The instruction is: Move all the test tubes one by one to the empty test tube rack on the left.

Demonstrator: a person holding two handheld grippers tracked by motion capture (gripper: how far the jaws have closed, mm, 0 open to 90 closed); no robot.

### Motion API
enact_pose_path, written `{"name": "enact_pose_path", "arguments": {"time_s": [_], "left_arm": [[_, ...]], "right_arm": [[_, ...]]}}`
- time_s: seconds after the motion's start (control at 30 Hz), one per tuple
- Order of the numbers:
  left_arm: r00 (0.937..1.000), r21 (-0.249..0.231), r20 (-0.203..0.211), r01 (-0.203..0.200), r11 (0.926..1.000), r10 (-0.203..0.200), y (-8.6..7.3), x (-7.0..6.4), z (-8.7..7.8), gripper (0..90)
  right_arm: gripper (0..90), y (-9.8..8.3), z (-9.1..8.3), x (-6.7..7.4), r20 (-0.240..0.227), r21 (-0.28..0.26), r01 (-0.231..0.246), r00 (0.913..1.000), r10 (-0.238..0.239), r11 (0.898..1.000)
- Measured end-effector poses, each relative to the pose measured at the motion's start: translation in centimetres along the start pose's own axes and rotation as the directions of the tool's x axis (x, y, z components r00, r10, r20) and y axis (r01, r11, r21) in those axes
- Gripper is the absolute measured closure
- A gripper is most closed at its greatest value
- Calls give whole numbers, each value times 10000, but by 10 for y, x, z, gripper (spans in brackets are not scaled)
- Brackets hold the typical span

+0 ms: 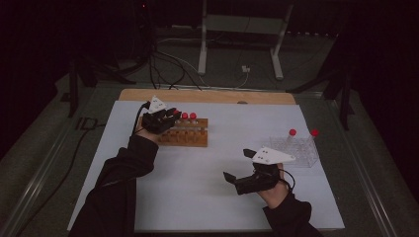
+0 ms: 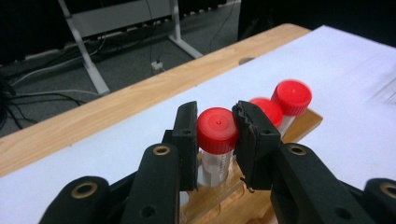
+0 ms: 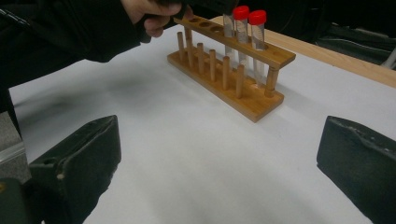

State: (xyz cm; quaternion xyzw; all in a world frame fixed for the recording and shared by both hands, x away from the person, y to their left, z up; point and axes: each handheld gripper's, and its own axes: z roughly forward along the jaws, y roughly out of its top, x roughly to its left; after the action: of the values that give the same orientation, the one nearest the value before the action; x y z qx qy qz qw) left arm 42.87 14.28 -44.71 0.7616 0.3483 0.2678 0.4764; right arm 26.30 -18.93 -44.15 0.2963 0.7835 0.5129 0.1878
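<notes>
Gripping a red-capped tube (image 2: 216, 140), the left gripper (image 2: 215, 140) has its jaws closed on the tube just under the cap, the tube seated in the wooden rack (image 2: 299, 126). Beyond it stand two more capped tubes (image 2: 292, 98). The right gripper (image 1: 247, 181) hangs wide open and empty; past it, a clear rack (image 1: 294, 150) holds two tubes. Transfer seems midway. No readable writing.

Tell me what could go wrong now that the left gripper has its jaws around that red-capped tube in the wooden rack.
The left gripper clamps the red-capped tube just at its cap, so the tube could tilt or slip out on lifting. The neighbouring tubes stand close behind it; a sideways pull might knock them. The wooden rack is not held down and could lift or slide along.
</notes>
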Motion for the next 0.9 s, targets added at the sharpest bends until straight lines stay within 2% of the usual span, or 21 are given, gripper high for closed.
{"name": "enact_pose_path", "arguments": {"time_s": [0.1, 0.33, 0.47, 0.53, 0.6, 0.7, 0.73, 0.83, 0.9], "left_arm": [[10000, 94, -24, -46, 9999, 46, -2, -1, 2, 717], [9997, 298, 37, 254, 9992, -255, 0, 2, 1, 713], [9994, 440, -128, 327, 9985, -322, 1, 2, 0, 703], [9986, 424, -290, 445, 9981, -433, 2, 2, -2, 642], [9986, 372, -198, 501, 9981, -494, 3, 2, -5, 601], [9985, 391, -233, 494, 9980, -485, 5, 2, -10, 515], [9990, 325, -222, 395, 9987, -388, 7, 2, -16, 493], [9985, 277, -1, 551, 9981, -551, 9, 3, -24, 380], [9975, 245, 421, 559, 9981, -569, 11, 2, -37, 303]], "right_arm": [[0, 0, 0, 0, 4, 15, 1, 10000, -1, 10000], [0, 1, -2, 0, 36, -64, 10, 10000, -10, 10000], [0, 2, -3, -1, 72, -137, 3, 10000, -3, 9999], [0, 2, -4, -1, 98, -187, -8, 10000, 10, 9998], [0, 3, -6, -2, 125, -241, -8, 9999, 11, 9997], [0, 4, -9, -4, 211, -334, -44, 9998, 51, 9994], [0, 5, -10, -5, 253, -370, -42, 9997, 51, 9993], [0, 7, -15, -9, 412, -528, -134, 9990, 156, 9985], [0, 8, -19, -13, 554, -674, -173, 9982, 210, 9976]]}}
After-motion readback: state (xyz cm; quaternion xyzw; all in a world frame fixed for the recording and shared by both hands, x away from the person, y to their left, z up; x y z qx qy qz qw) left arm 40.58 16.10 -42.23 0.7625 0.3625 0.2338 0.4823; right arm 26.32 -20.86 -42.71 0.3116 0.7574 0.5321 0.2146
